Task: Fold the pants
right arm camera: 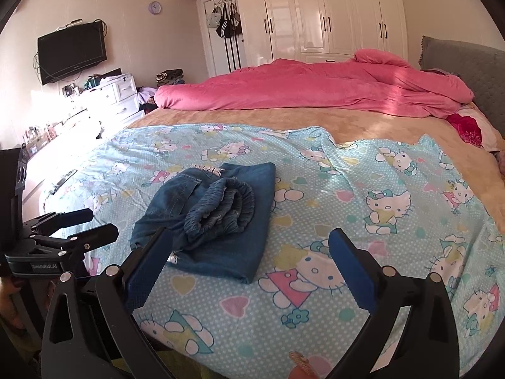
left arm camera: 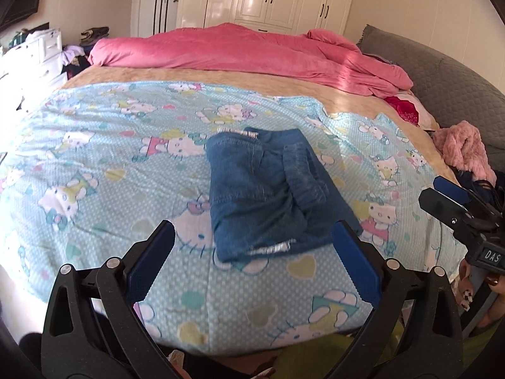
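Left gripper (left arm camera: 252, 246) and right gripper (right arm camera: 252, 249) both gape wide, holding nothing, side by side.

Folded pants (right arm camera: 217, 218) lie on sheet (right arm camera: 347, 221); R gripper (right arm camera: 251, 246) wide open w/ nothing held, L gripper (right arm camera: 90, 222) at left.

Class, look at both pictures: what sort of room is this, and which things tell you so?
Almost certainly a home bedroom. A large bed with a pink duvet fills the view, white wardrobes line the far wall, and folded jeans lie on the cartoon-cat sheet.
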Tool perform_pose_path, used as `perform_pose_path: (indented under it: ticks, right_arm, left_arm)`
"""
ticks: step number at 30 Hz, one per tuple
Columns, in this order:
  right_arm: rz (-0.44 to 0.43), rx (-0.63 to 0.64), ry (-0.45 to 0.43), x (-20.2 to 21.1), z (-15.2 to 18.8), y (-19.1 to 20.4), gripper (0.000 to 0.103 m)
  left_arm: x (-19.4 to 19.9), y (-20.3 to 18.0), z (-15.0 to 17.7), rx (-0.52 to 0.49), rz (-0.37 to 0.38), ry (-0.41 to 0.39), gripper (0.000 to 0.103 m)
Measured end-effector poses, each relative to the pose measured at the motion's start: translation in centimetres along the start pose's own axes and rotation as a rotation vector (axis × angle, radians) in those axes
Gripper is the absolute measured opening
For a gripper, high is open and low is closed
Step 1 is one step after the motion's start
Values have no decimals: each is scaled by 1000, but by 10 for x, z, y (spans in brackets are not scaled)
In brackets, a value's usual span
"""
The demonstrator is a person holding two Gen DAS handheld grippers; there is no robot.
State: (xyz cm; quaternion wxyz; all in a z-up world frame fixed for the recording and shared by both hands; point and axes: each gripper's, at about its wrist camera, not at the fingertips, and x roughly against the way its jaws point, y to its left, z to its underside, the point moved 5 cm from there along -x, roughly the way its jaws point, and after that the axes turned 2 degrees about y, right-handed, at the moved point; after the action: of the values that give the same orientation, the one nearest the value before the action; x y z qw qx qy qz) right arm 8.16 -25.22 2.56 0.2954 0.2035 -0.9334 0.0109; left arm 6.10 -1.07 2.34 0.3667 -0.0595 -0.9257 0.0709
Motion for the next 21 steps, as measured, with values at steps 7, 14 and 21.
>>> perform_pose_path:
  ticks: [7,14,21]
  right_arm:
    - [28,42,25,5,21,11,99]
    - [75,25,96,-13,53,10,99]
    - [72,-23,129,-24,64,3,99]
  left_arm:
    - [2,2,21,-9,-1,29,94]
    - [-5,5,46,22,14,68,94]
    - [-8,7,49,26,3,68,94]
